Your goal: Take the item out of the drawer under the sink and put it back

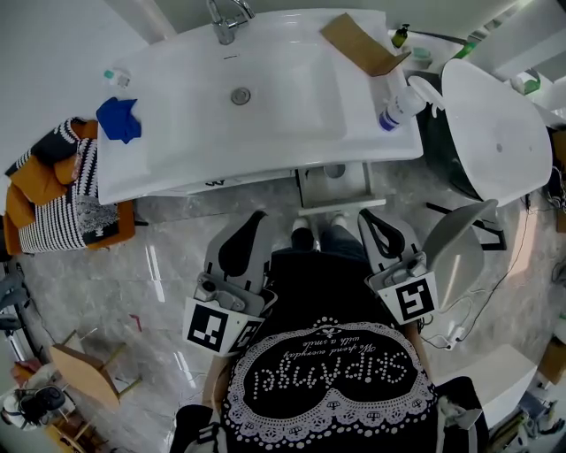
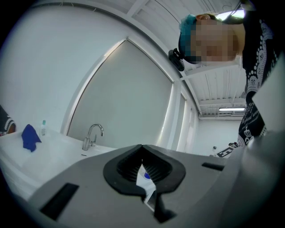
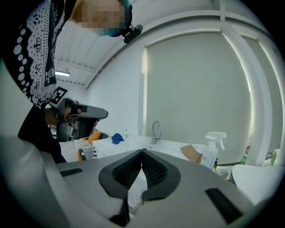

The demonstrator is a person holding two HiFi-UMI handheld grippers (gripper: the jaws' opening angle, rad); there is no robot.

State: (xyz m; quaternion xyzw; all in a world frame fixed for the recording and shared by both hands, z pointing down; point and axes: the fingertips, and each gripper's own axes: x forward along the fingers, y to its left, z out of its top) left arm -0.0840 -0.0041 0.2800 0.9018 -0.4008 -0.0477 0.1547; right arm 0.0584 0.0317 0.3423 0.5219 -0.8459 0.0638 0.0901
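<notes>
your left gripper (image 2: pixel 141 147) and right gripper (image 3: pixel 142 152) both have their jaws pressed together at the tips with nothing between them. the white scrap with a blue spot seen through the left one's gap lies well behind the jaws and is likely the spray bottle (image 1: pixel 400 104) on the sink top (image 1: pixel 177 150). the drawer (image 1: pixel 332 188) under the sink stands pulled out toward you, its long axis running from your feet back under the counter. it lies ahead of and below both grippers, between them but closer to the right one. a small round thing (image 1: pixel 334 170) shows at the drawer's back, half under the counter's edge. it may be the item, but it is too small to name. that fits an item waiting to come out as well as one already returned. neither gripper view shows the drawer: both look over the basin toward the tap (image 1: pixel 225 19), and the drawer's far end is hidden under the counter.
</notes>
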